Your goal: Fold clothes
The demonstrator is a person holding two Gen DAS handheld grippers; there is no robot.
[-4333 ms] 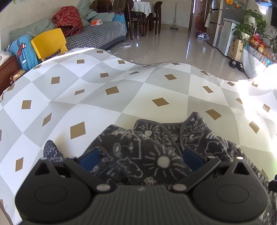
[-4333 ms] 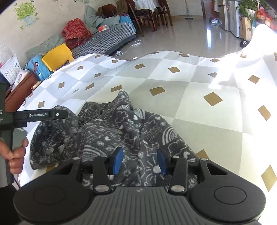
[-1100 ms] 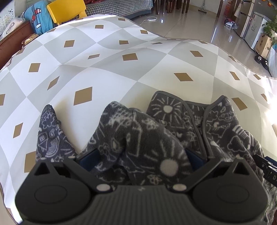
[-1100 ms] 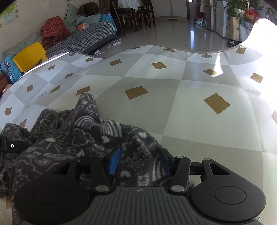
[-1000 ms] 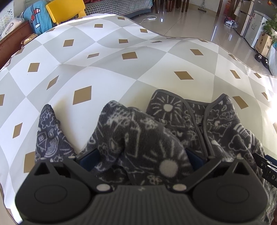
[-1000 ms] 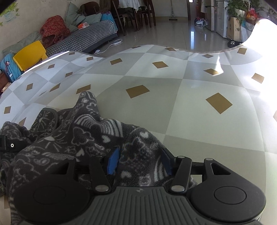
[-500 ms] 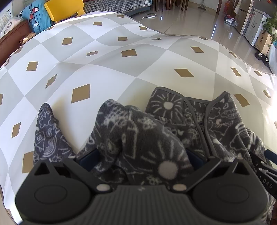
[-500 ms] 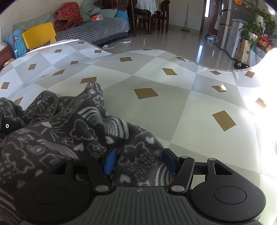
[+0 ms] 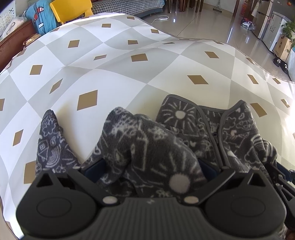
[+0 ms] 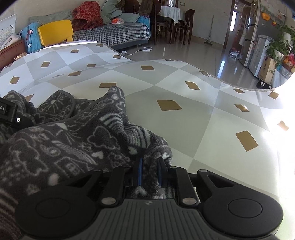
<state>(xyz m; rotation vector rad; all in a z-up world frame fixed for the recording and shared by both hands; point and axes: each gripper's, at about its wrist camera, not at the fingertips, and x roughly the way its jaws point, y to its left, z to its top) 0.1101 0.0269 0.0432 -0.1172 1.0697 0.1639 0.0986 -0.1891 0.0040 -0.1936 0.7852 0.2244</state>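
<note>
Tablecloth (image 10: 184, 129) in grey and white checks with tan diamonds, wavy far edge. Behind it a yellow chair (image 10: 55, 32) beside a sofa with houndstooth cover (image 10: 114, 35), red bundle (image 10: 86, 15) on top. Dining chairs (image 10: 182, 25) around a white-clothed table further back. Fridge (image 10: 258, 33) and potted plant (image 10: 282, 42) at right; white cable (image 10: 140, 50) on glossy floor.

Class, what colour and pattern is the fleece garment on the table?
Dark grey fleece garment with white doodle drawings, such as suns and clouds; clearest in the left wrist view.
</note>
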